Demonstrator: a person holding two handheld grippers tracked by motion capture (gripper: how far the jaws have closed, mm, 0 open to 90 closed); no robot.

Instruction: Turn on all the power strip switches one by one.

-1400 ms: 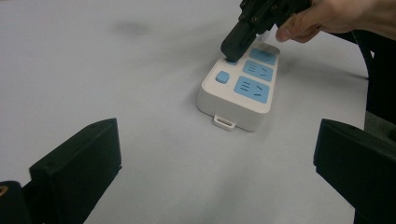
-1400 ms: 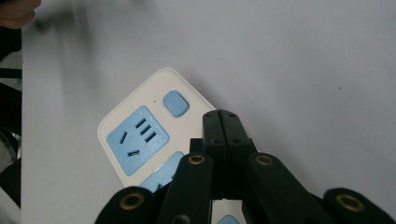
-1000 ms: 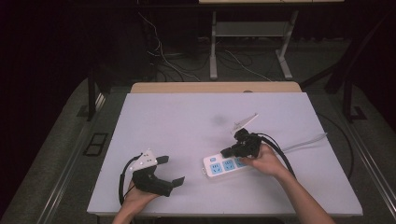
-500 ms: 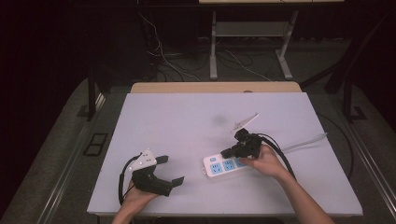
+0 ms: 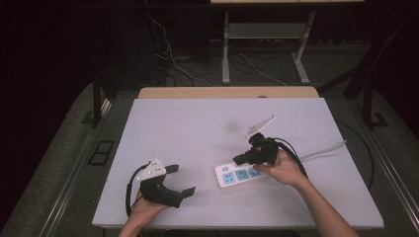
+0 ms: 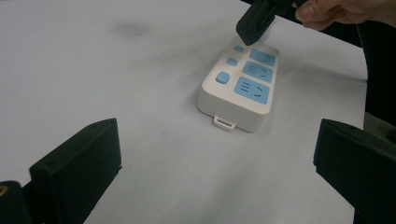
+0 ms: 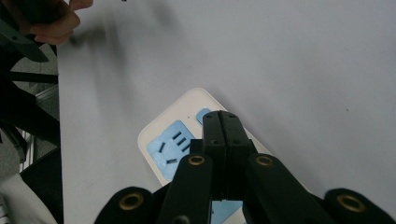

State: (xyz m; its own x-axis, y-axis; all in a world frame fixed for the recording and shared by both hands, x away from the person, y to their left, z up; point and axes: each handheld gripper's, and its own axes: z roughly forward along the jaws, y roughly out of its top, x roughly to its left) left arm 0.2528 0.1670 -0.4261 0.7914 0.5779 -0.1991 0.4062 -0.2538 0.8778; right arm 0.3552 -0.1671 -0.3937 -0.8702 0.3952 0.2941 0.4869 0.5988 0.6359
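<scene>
I have the power strip (image 5: 240,175) lying flat on the table (image 5: 197,128), its cord (image 5: 323,148) running off to the far right of it; the three blue sockets and the small blue buttons face up, which is what makes them reachable from above. My right gripper (image 5: 237,159) hangs over the strip with its jaws pressed flat together and nothing between them; in the right gripper view the joined tips (image 7: 222,122) point down at the strip (image 7: 187,140), over the button beside a socket. I judge I keep them closed so that the pair works as one blunt finger, better for pressing a switch than two spread pads; whether the tips touch the button or hover just above it I cannot tell, since the jaws hide the contact.

My left gripper (image 5: 184,180) rests on the table to the near left of the strip, well apart from it, jaws spread wide and empty; the left gripper view looks between its two black jaws at the strip (image 6: 238,84) and at the right gripper's tip (image 6: 252,23) over the strip's far end. I take it the left is parked there to stay out of the way, yet turned toward the strip so it could steady the body if a push made it slide; the strip is light and lies loose on a smooth top.
</scene>
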